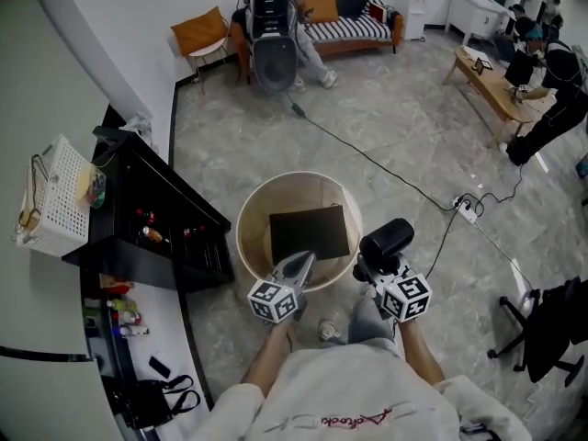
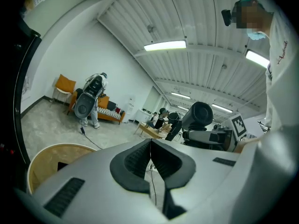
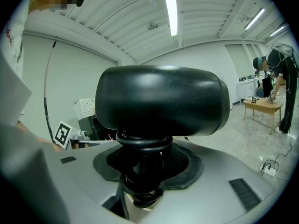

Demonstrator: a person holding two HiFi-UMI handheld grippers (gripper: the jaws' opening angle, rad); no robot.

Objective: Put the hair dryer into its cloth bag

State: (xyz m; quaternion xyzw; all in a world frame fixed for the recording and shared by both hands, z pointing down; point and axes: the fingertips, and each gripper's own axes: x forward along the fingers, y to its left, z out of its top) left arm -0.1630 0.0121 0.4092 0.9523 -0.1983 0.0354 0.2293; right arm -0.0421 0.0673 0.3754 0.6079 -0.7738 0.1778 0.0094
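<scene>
A dark flat cloth bag (image 1: 308, 234) lies on a round wooden table (image 1: 253, 209). A black hair dryer (image 1: 386, 240) is held upright above the table's right rim, with my right gripper (image 1: 372, 266) shut on its handle. In the right gripper view the dryer's barrel (image 3: 161, 101) fills the middle, and a coiled cord wraps the handle between the pads (image 3: 187, 164). My left gripper (image 1: 303, 260) hovers over the table's near edge, just below the bag, shut on nothing. In the left gripper view its jaws (image 2: 150, 146) meet, and the dryer (image 2: 201, 115) shows to the right.
A black shelf unit (image 1: 147, 219) and a white basket (image 1: 60, 196) stand left of the table. A cable runs across the floor to a power strip (image 1: 467, 208). An office chair (image 1: 551, 329) is at the right. A person (image 1: 274, 35) stands by a far sofa.
</scene>
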